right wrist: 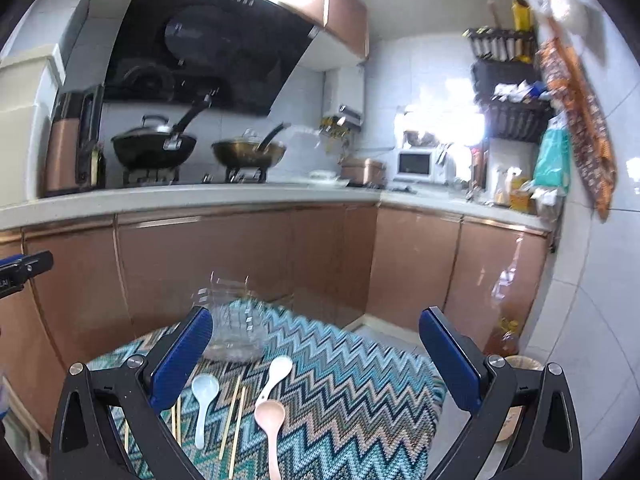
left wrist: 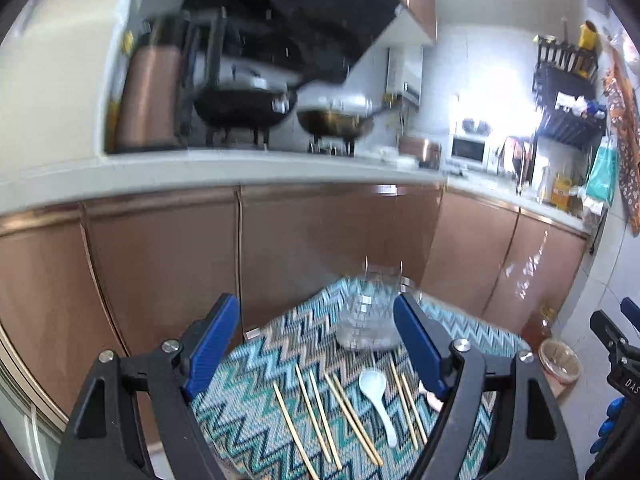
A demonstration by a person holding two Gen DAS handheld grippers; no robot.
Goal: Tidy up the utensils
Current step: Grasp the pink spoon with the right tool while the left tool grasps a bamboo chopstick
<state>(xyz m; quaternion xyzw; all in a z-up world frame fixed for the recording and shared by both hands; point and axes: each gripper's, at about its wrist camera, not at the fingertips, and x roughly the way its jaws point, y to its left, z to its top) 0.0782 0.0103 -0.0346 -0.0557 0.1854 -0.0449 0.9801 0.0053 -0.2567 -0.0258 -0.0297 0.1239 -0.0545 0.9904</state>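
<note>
Several bamboo chopsticks (left wrist: 320,420) lie side by side on a zigzag-patterned tablecloth (left wrist: 280,344), next to a pale blue spoon (left wrist: 378,396). A clear glass jar (left wrist: 366,320) stands behind them. My left gripper (left wrist: 320,344) is open and empty above the chopsticks. In the right wrist view I see the pale blue spoon (right wrist: 203,400), a white spoon (right wrist: 274,376), a pink spoon (right wrist: 271,424), chopsticks (right wrist: 234,420) and the jar (right wrist: 232,332). My right gripper (right wrist: 316,356) is open and empty above the table.
Brown cabinets (right wrist: 240,260) and a counter with two woks (right wrist: 154,144) stand behind the table. A small bin (left wrist: 558,360) and an oil bottle (right wrist: 506,336) sit on the floor at the right. A microwave (right wrist: 416,164) stands on the far counter.
</note>
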